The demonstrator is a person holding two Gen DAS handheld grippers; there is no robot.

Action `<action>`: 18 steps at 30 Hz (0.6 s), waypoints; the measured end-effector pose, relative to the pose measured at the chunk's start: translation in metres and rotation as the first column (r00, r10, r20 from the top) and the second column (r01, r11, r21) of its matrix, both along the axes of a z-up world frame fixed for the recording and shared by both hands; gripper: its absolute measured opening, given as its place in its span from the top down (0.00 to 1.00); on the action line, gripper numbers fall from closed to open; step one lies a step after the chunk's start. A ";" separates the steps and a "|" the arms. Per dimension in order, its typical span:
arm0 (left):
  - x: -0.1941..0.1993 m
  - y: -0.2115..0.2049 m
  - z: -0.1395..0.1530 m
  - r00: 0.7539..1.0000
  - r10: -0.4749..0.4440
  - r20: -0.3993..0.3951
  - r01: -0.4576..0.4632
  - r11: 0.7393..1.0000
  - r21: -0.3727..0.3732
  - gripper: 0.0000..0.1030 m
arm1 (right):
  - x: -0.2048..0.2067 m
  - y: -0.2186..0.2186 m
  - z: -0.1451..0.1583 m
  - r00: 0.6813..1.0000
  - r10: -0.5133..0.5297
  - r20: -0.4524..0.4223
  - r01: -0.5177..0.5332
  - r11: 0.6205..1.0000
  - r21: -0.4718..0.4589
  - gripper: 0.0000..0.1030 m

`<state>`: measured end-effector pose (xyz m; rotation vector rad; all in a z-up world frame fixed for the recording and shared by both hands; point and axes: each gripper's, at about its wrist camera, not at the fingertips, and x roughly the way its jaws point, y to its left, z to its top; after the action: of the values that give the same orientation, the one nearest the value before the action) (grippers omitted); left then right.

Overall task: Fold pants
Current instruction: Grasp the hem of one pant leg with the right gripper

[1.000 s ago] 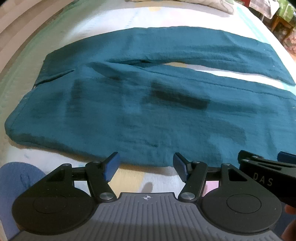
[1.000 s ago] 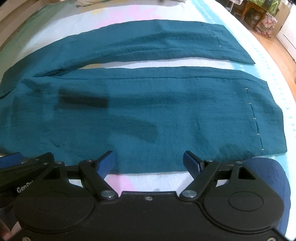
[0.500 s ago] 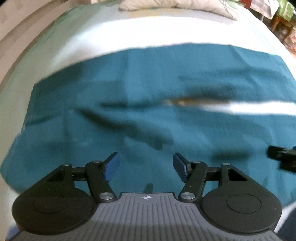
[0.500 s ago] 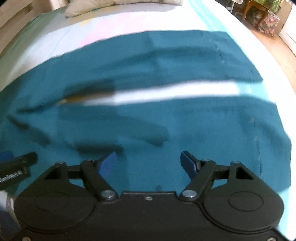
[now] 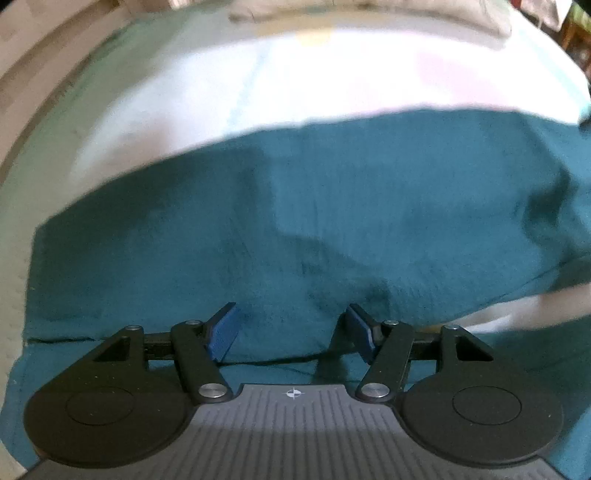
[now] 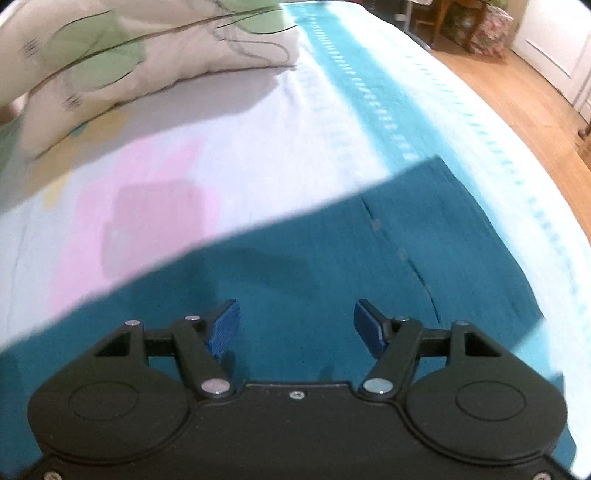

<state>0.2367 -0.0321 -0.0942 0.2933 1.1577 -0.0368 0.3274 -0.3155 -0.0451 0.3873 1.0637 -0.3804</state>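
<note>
The teal pants [image 5: 295,206] lie flat on the bed. In the left wrist view my left gripper [image 5: 291,332] hovers open over the waist end of the pants, its blue pads apart and holding nothing. In the right wrist view the pants' far leg [image 6: 369,258] runs to its stitched hem at the right. My right gripper [image 6: 297,330] is open and empty above that leg, near its far edge.
The bed sheet [image 6: 166,184] is pale with pink, yellow and aqua patches. A leaf-patterned pillow [image 6: 129,55] lies at the far end and shows blurred in the left wrist view [image 5: 369,14]. The bed's right edge drops to a wooden floor [image 6: 517,92].
Both grippers have moved forward across the pants, from the near edge to over the far leg. Both stayed open and empty. The pants lie as before.
</note>
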 end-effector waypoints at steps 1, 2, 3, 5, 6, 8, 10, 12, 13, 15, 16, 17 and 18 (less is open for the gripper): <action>-0.001 0.001 -0.005 1.000 -0.005 -0.003 0.006 1.000 0.003 0.40 | 0.013 -0.004 -0.004 1.000 -0.021 -0.003 0.021 1.000 0.008 0.32; -0.004 0.002 -0.007 1.000 -0.010 0.021 0.010 1.000 -0.001 0.39 | 0.024 -0.007 -0.008 0.999 -0.046 -0.005 0.046 0.999 0.015 0.32; -0.008 0.002 -0.007 0.999 -0.019 0.042 0.019 1.000 -0.001 0.39 | 0.033 -0.012 -0.012 0.997 -0.076 -0.003 0.076 0.997 0.027 0.32; -0.011 0.002 -0.008 0.998 -0.028 0.051 0.027 1.000 0.003 0.39 | 0.048 -0.020 -0.017 0.991 -0.132 0.003 0.131 0.990 0.045 0.32; -0.013 0.002 -0.008 0.998 -0.026 0.054 0.026 1.000 0.001 0.39 | 0.055 -0.022 -0.020 0.988 -0.156 -0.003 0.156 0.987 0.047 0.32; -0.014 0.001 -0.007 0.998 -0.025 0.058 0.025 1.000 0.001 0.39 | 0.065 -0.026 -0.028 0.982 -0.188 -0.037 0.189 0.981 0.046 0.32; -0.015 0.000 -0.007 0.998 -0.028 0.063 0.028 1.000 0.004 0.39 | 0.071 -0.031 -0.041 0.973 -0.207 -0.099 0.213 0.976 0.056 0.34; -0.010 0.000 -0.007 0.997 -0.031 0.067 0.031 0.999 0.006 0.39 | 0.071 -0.035 -0.050 0.964 -0.227 -0.135 0.236 0.970 0.055 0.35; -0.010 -0.001 -0.008 0.997 -0.034 0.069 0.034 0.999 0.004 0.39 | 0.068 -0.036 -0.048 0.964 -0.234 -0.123 0.241 0.969 0.047 0.38; -0.015 -0.001 -0.004 0.997 -0.042 0.065 0.043 0.999 -0.005 0.40 | 0.065 -0.037 -0.045 0.965 -0.222 -0.140 0.228 0.973 0.025 0.67; -0.006 0.006 -0.001 0.997 -0.047 0.062 0.048 0.999 -0.015 0.41 | 0.061 -0.039 -0.042 0.969 -0.205 -0.142 0.211 0.977 0.032 0.81; -0.003 0.009 0.001 0.997 -0.054 0.060 0.056 0.998 -0.028 0.44 | 0.055 -0.042 -0.039 0.971 -0.195 -0.135 0.205 0.977 0.061 0.86; -0.002 0.011 0.005 0.996 -0.061 0.060 0.064 0.997 -0.045 0.45 | 0.048 -0.047 -0.036 0.973 -0.197 -0.122 0.209 0.973 0.094 0.90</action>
<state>0.2351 -0.0215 -0.0891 0.2875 1.0884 -0.1093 0.3752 -0.3624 -0.0813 0.5784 1.1607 -0.5339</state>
